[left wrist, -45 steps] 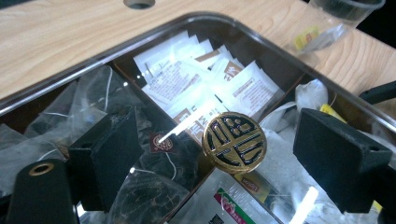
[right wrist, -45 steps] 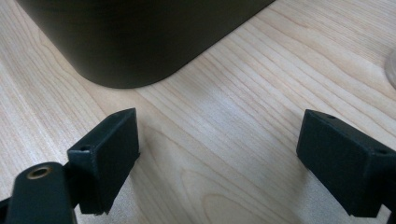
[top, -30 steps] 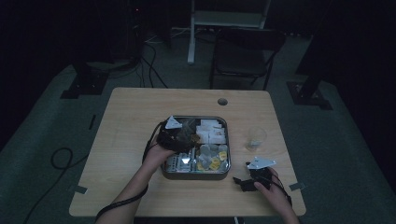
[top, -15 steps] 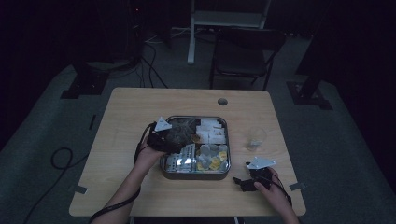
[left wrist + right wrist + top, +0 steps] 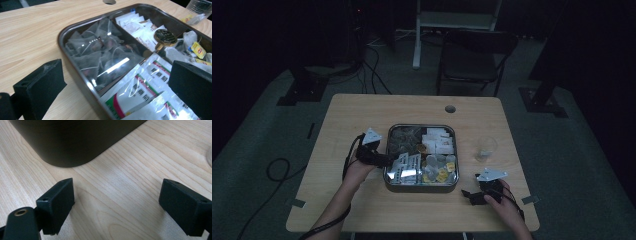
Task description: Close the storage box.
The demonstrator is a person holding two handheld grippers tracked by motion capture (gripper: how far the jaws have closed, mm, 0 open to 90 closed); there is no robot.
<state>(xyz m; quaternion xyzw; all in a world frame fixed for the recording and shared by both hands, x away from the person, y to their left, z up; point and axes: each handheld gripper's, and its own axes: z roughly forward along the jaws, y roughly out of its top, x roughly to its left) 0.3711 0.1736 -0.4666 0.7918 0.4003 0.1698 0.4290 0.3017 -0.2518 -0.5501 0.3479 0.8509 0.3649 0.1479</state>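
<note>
your left gripper point(image 5: 384, 159) sits at the left rim of the tin point(image 5: 388, 176), jaws apart, empty, over the sachets point(image 5: 150, 97). your right gripper point(image 5: 469, 195) rests on the table point(image 5: 337, 120) near the tin's corner, jaws apart, empty.

From the high view I can't read any packet print in the tray point(image 5: 387, 165); it's too small and dim. In the left gripper view the tray's 3 o'clock and 6 o'clock sides run off the edge, and the cup point(image 5: 200, 8) at 1 o'clock is cut off. In the right gripper view the tray's dark wall point(image 5: 72, 142) at 12 o'clock hides its contents from me.
</note>
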